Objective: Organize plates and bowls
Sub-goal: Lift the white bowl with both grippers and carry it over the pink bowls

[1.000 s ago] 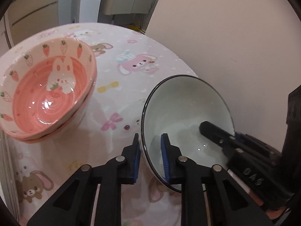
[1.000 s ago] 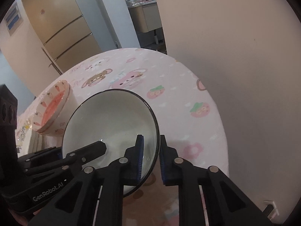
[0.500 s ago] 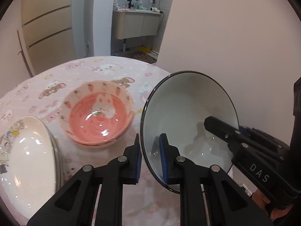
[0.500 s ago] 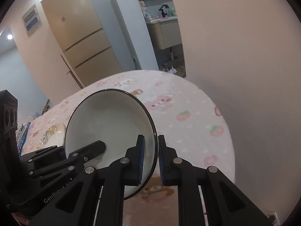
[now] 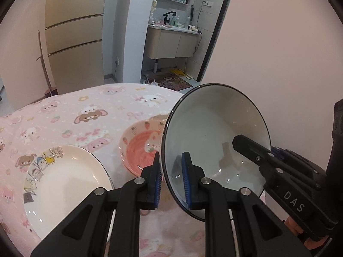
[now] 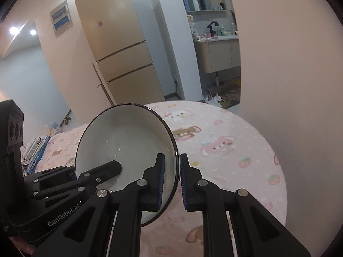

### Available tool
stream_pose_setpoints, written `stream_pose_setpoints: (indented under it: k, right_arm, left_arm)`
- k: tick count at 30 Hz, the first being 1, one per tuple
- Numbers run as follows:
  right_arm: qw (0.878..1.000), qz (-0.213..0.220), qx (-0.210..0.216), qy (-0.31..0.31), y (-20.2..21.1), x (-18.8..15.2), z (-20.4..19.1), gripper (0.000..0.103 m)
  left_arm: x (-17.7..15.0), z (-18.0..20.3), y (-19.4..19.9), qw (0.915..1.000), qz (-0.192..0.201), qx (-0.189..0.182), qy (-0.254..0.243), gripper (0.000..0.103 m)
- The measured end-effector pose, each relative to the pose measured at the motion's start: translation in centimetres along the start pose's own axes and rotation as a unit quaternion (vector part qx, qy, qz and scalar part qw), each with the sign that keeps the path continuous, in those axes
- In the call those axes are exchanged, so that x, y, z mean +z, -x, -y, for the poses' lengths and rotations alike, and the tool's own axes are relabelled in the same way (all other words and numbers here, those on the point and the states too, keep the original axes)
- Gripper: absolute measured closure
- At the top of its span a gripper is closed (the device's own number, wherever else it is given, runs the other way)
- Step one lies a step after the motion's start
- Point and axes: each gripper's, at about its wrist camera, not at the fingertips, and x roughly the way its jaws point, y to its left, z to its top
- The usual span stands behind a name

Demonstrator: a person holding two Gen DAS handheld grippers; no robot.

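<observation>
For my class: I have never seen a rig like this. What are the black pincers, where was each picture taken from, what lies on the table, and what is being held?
No robot arm here: a person holds one two-finger gripper in each hand, and each gripper carries a wide-angle camera looking along its fingers. One picture is from the left gripper, the other from the right gripper. Each also shows the other gripper. Both are shut on opposite sides of the rim of one white bowl with a dark rim, held tilted in the air above the table. On the pink cartoon tablecloth lie a pink rabbit bowl and a pale plate with pictures on its edge.
</observation>
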Motion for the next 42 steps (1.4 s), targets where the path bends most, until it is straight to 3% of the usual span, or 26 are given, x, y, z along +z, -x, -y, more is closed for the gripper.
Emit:
stream_pose_setpoints:
  k: [14, 23, 33, 42]
  right_arm:
    - [1.000, 0.017, 0.006, 0.016, -2.1, 3.7, -3.0, 0.088]
    - [0.999, -0.036, -0.013, 0.005, -6.6, 2.2, -2.5, 0.088]
    - [0.997, -0.074, -0.018, -0.009, -9.6, 0.6, -1.5, 0.087]
    - [0.996, -0.081, -0.026, -0.013, -10.2, 0.4, -1.5, 0.087]
  left_arm:
    - [3.4, -3.2, -0.2, 0.9998, 0.015, 0.007, 0.009, 0.087]
    - [2.5, -5.3, -5.4, 0.9980, -0.059, -0.001, 0.024, 0.087]
    - [1.7, -5.8, -8.2, 0.9949, -0.097, 0.017, 0.018, 0.087]
    - [1.6, -5.3, -8.5, 0.9945, -0.102, 0.020, 0.008, 0.087]
